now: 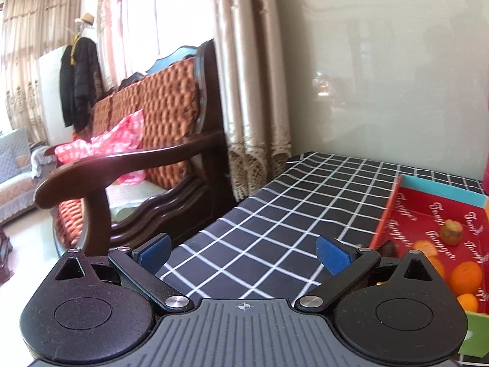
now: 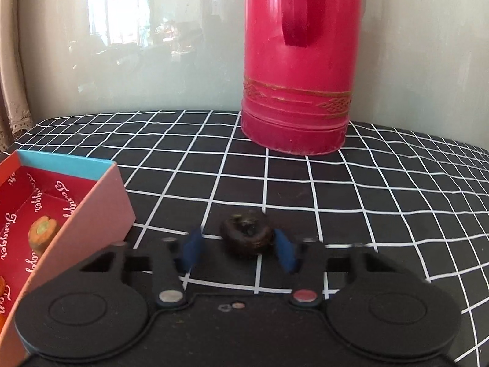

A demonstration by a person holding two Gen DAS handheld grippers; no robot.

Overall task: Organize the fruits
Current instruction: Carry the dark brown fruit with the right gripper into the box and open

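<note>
Right gripper held low and level over the checked surface, jaws apart, blue pads on either side of a dark round fruit without clear contact. Fruit squat, dimpled top facing up, no evident long axis, resting on the cloth near the pink-sided box, in front of a red flask. Left gripper spread wide, empty, aimed across the surface beside the box holding oranges.
</note>
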